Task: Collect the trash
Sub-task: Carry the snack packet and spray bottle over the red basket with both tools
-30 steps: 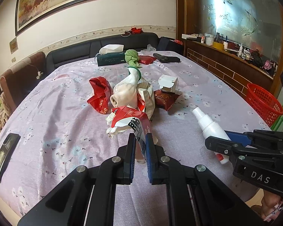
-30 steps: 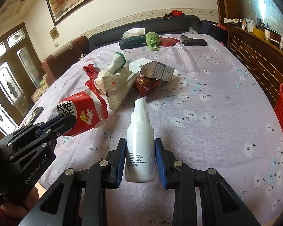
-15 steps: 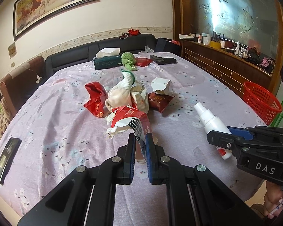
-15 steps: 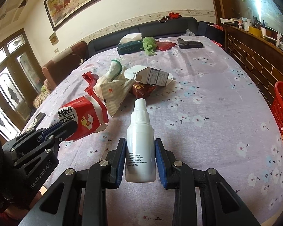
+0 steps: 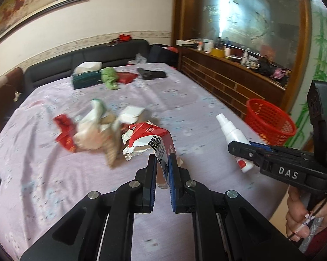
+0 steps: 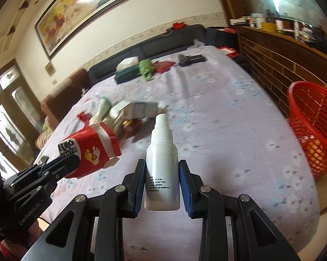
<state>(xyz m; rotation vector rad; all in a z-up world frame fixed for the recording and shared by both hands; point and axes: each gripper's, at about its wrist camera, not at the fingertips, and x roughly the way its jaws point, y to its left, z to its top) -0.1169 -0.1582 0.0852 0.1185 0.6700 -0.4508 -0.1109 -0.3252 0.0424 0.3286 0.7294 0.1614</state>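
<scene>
left hand-held gripper (image 5: 162, 163) pinches the torn red box (image 5: 151, 139) — right hand-held gripper (image 6: 162, 174) clamps the white spray bottle (image 6: 162, 165), seemingly airborne.

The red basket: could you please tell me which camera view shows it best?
The left wrist view: the whole red basket shows there, rim and mesh wall, beyond the table edge. The right wrist view shows it larger, with something orange inside, but the frame edge cuts it off.

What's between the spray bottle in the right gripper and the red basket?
Only bare flowered tablecloth, in the right wrist view, between the spray bottle and the red basket beyond the table's edge.
</scene>
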